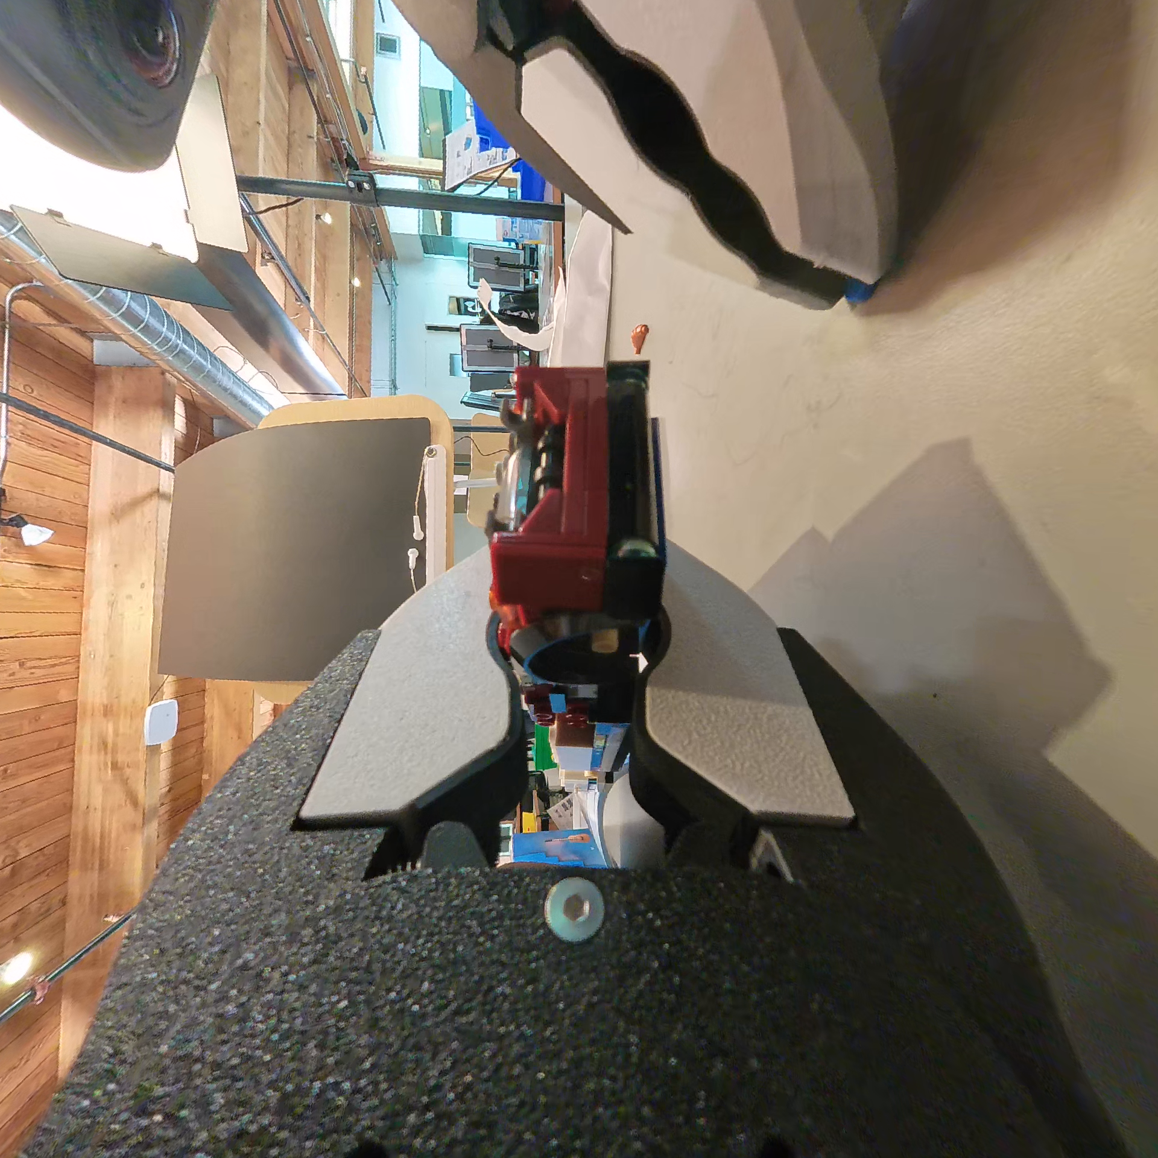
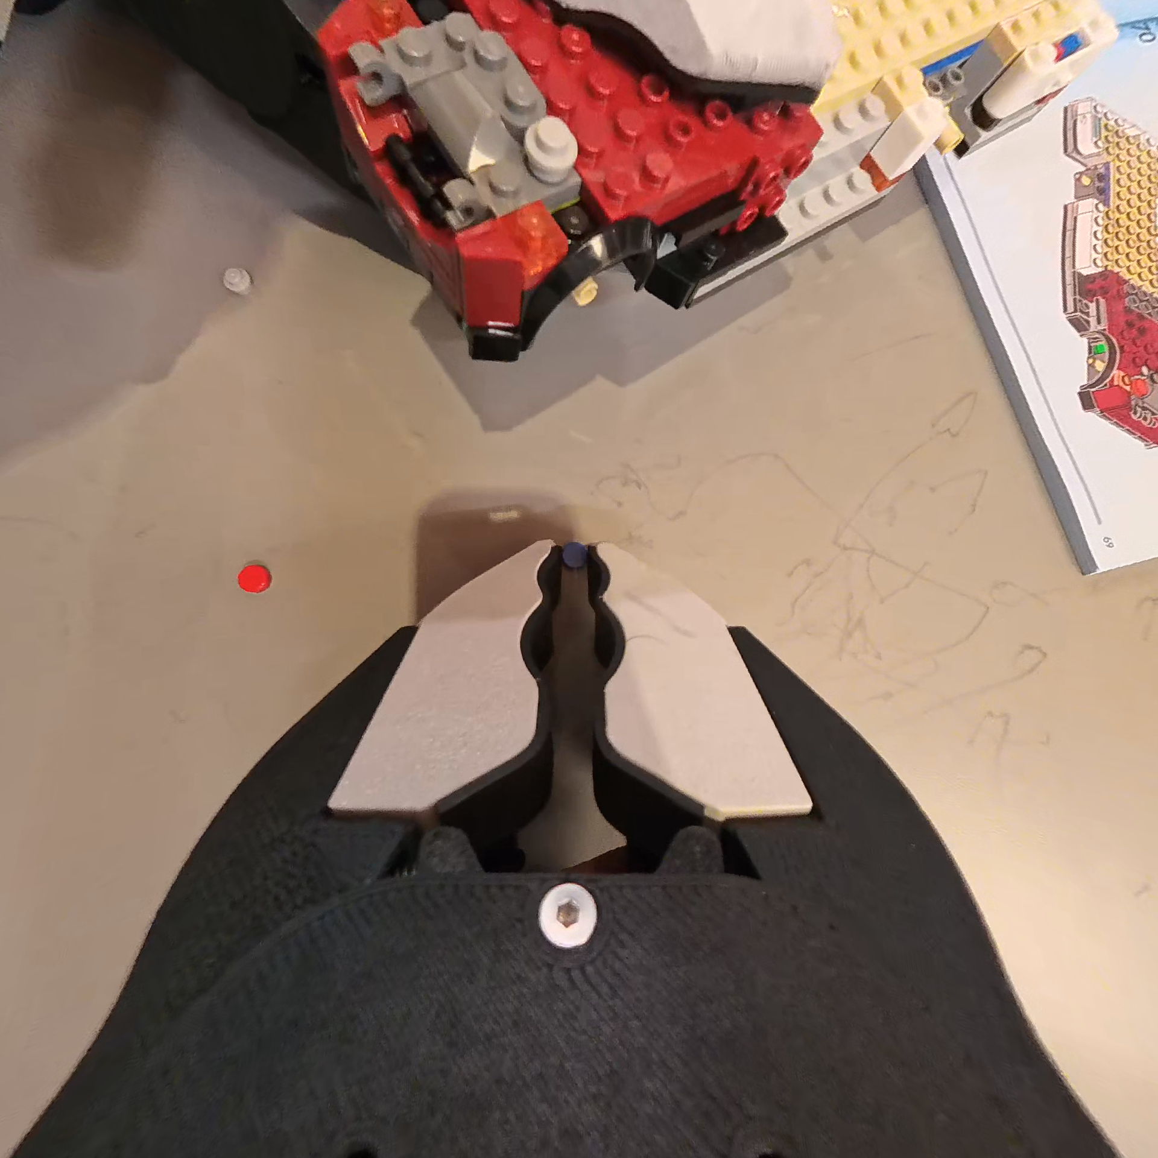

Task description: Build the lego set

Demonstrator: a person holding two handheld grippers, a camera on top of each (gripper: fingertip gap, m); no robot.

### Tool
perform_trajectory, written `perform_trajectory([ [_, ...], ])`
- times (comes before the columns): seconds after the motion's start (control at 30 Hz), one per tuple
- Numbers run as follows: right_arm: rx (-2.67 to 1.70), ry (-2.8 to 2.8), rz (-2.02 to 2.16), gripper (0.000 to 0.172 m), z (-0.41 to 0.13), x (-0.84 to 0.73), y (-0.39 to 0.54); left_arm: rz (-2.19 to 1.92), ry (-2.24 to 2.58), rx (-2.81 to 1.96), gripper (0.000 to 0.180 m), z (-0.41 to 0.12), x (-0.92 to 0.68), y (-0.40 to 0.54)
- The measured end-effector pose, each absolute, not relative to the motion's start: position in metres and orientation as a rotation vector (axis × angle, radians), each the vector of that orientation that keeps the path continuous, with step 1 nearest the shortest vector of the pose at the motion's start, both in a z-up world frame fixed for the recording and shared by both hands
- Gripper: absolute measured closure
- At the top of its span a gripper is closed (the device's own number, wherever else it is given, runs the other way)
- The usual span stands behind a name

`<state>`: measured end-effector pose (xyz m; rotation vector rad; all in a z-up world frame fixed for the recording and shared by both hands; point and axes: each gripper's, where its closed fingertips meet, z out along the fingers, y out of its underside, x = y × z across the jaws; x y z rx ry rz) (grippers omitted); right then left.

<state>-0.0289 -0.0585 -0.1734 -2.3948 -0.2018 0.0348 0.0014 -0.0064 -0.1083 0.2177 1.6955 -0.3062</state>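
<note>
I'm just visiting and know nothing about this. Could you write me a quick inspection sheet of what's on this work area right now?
Surface: beige tabletop, covered in scribbled pen marks.
Things: red, grey and cream brick vehicle model; open instruction booklet beside it.
Clutter: red round stud; clear round stud.
Grippers: left gripper clamps the model; right gripper pinches a small blue stud at its fingertips.
Cables: nothing seen on the table.
Surroundings: wooden walls, metal duct, grey screen panel.

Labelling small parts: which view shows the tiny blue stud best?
Right wrist view: the blue stud sits between the right gripper's tips, against the table. Left wrist view shows only a blue sliver, mostly hidden.
</note>
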Motion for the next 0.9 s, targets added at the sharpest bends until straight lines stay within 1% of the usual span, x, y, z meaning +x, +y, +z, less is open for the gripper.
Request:
perform_trajectory([
  [0.17, -2.342, -0.196, 0.012, 0.164, -0.16, -0.026, -0.056, -0.31, 1.677, 0.211, 0.145, -0.106, 0.002, -0.007],
  [0.37, -2.145, -0.2, 0.003, 0.164, -0.1, -0.028, -0.046, -0.299, 1.658, 0.212, 0.145, -0.104, 0.003, -0.008],
  [0.47, -2.097, -0.213, 0.049, 0.164, -0.081, -0.037, -0.04, -0.296, 1.651, 0.22, 0.145, -0.104, 0.002, -0.009],
  [0.9, -2.1, -0.216, 0.155, 0.164, -0.082, -0.055, -0.03, -0.306, 1.641, 0.249, 0.145, -0.104, -0.001, -0.016],
])
